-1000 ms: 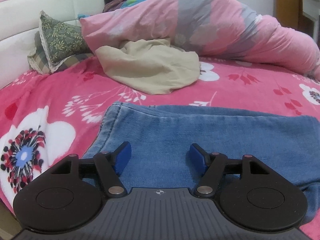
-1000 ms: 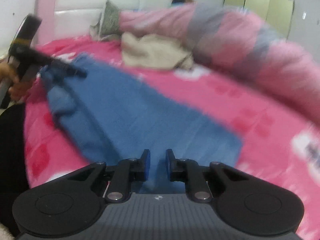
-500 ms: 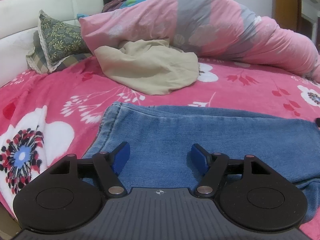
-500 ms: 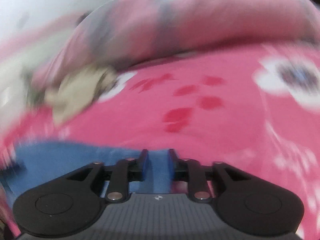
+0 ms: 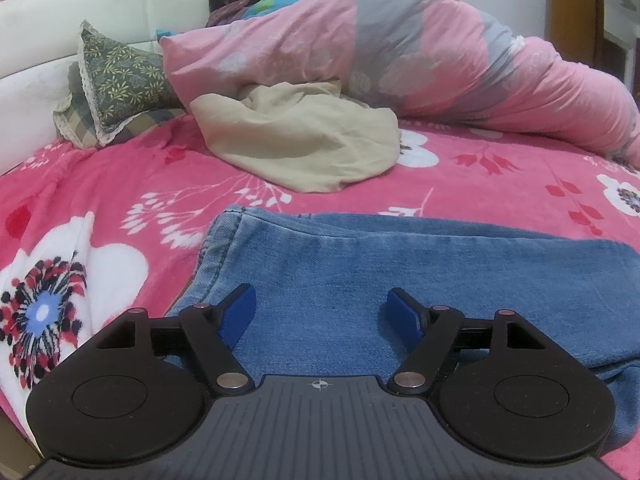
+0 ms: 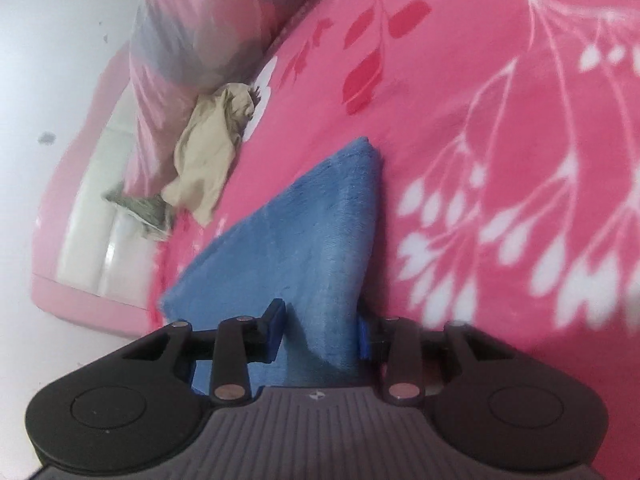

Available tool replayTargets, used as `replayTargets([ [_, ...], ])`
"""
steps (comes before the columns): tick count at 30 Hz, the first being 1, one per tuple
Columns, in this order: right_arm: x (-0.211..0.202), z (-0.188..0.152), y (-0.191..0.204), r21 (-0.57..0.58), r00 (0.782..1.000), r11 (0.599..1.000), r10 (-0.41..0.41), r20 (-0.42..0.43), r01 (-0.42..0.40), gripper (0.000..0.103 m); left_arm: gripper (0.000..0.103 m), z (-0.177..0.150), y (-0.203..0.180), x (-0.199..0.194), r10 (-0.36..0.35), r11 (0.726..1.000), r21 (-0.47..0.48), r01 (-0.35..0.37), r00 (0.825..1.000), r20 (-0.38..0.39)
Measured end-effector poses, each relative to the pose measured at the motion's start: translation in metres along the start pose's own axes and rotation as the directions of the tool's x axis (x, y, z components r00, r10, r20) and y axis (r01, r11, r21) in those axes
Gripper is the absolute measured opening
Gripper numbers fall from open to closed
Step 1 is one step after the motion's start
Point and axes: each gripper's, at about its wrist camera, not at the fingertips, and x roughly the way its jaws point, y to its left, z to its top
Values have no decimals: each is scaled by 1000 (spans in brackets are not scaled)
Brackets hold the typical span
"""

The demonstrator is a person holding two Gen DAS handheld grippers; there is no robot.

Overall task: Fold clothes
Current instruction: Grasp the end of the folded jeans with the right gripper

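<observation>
Denim is sitting between both sets of our jaws. On the right gripper (image 6: 320,330) the jaws have just been opening and are standing partly apart, with a raised fold of the jeans (image 5: 400,280) running up between the blue pads; whether the pads are pressing on the cloth or only flanking it, we cannot tell. On the left gripper (image 5: 320,314) the jaws have been opening too and are standing wide apart above the flat cloth, gripping nothing.

Moving outward, the jeans are lying spread on the bed (image 5: 500,184), on its pink flowered cover, one stitched edge curving off to the left of the left gripper. In the right view they are narrowing to a blunt corner ahead of the jaws.

We are judging the denim to be fairly heavy and thick for clothing, soft enough to drape yet stiff enough to hold a crease. It is looking rough rather than slippery, and in no way fragile. We are thinking the best holds are the stitched seam and the corners, where the layers are doubled and a pinch can catch both.

Beyond the jeans, a beige cloth (image 5: 296,144) is lying crumpled against a pink quilt (image 5: 420,60), with a pillow (image 5: 120,80) by the headboard.

We are finding no brand, label or writing to read.
</observation>
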Motion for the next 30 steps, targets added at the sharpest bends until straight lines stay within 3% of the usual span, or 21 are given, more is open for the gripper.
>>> replayTargets([
  [5,6,12,-13,52,998,997,58,-1,-58,30,74,1,0,0,4,1000,-6,-4,1000,-4],
  [12,2,10,-14,15,996,998,64,-62,-63,35,75,0,-1,0,10,1000,-7,-10,1000,1],
  [16,34,20,-8,-1,981,990,140,-138,-142,37,75,-1,-1,1,13,1000,-4,-13,1000,8],
  [19,64,22,1,-27,972,983,173,-160,-180,23,76,1,-1,2,19,1000,-5,-19,1000,0],
  [24,53,17,11,-94,981,979,177,-74,-183,14,75,8,-4,4,35,999,-23,-36,999,-33],
  [28,27,8,30,-222,978,955,208,19,-199,12,75,10,-18,4,58,998,-21,-59,997,-44],
  [30,20,10,35,-250,977,947,211,16,-200,11,75,11,-25,4,73,997,-22,-74,996,-50],
])
